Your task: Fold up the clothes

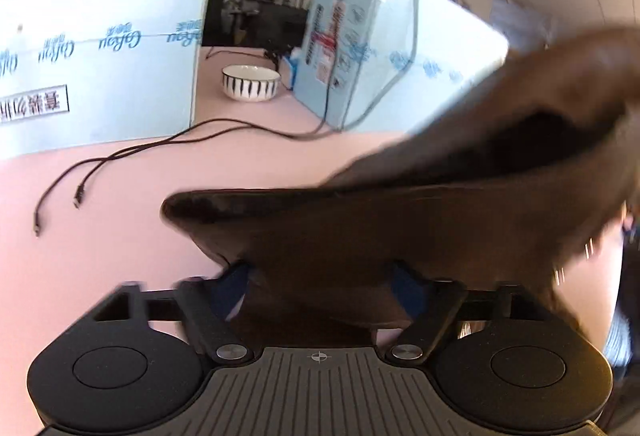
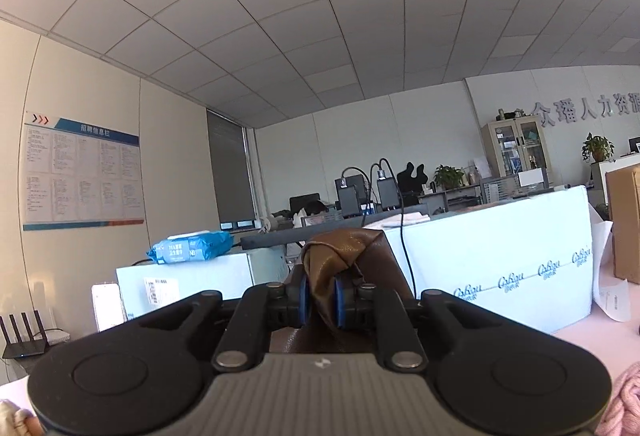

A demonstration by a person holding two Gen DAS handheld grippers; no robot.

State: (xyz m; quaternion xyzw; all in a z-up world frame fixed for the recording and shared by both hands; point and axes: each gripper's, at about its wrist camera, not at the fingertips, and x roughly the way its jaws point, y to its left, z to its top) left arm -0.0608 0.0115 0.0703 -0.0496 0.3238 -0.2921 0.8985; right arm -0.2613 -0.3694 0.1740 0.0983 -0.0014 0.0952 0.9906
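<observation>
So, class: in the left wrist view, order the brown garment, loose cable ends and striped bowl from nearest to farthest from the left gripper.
1. Brown garment, between the left gripper fingers.
2. Cable ends, left on the pink table.
3. Striped bowl, far back, centre.

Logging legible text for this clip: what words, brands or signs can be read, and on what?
"CoRou": repeated along the pale blue carton.
"招聘信息栏": heading of the wall poster; its body text is too small.
"众瑶人力资": wall lettering, cut off at the frame edge.
Blue pack print and carton label: too blurred.
</observation>
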